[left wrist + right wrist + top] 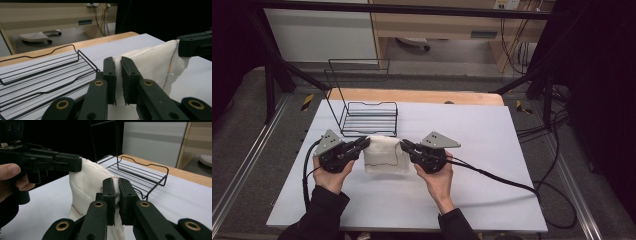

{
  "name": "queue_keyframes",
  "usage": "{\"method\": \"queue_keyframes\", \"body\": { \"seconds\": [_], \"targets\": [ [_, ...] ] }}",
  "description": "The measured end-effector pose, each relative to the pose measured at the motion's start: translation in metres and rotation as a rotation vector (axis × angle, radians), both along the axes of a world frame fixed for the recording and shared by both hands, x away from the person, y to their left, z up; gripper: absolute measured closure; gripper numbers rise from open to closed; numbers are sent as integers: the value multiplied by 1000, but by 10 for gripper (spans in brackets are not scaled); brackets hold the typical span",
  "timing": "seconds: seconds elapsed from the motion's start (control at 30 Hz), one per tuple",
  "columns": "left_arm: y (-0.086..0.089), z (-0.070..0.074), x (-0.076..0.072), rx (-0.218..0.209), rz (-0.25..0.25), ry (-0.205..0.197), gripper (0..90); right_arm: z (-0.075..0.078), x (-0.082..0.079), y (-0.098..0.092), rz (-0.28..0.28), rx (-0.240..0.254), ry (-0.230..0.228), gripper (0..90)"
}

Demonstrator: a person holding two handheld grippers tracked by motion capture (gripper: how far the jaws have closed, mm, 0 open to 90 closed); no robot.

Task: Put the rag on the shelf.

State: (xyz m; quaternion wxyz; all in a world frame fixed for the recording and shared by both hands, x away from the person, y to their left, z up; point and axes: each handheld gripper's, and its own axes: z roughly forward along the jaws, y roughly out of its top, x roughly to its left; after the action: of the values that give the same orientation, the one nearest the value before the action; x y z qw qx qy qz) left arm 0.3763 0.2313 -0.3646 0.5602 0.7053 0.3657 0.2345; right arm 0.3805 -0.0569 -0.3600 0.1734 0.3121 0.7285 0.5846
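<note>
A white cloth (384, 154) with a thin dark stitched line lies near the middle of the white table (492, 150), its far edge lifted between both grippers. My left gripper (364, 143) is shut on the cloth's far left corner; in the left gripper view the cloth (152, 62) is pinched between the jaws of the left gripper (118, 65). My right gripper (404, 145) is shut on the far right corner, and the right gripper view shows the cloth (87, 182) clamped in the right gripper (116, 185). The cloth hangs stretched between the two, its near part resting on the table.
A black wire rack (364, 107) stands just beyond the cloth, at the table's far left; the wire rack (42, 72) is close to my left jaws. Cables (512, 180) trail from both grippers across the table. A wooden edge (422, 96) runs along the far side.
</note>
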Motion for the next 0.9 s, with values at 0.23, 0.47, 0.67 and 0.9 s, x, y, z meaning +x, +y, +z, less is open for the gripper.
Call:
{"method": "queue_keyframes", "body": {
  "seconds": [0.23,0.47,0.67,0.9],
  "targets": [
    [4,7,-2,-20,9,-23,826,6,0,3,1,16,-28,849],
    [6,11,-3,-34,20,-41,827,15,0,7,2,22,-55,850],
    [9,16,-4,-45,29,-61,827,21,1,10,2,25,-70,850],
    [13,27,-4,-72,46,-105,827,30,2,14,0,52,-111,851]
  ]
}}
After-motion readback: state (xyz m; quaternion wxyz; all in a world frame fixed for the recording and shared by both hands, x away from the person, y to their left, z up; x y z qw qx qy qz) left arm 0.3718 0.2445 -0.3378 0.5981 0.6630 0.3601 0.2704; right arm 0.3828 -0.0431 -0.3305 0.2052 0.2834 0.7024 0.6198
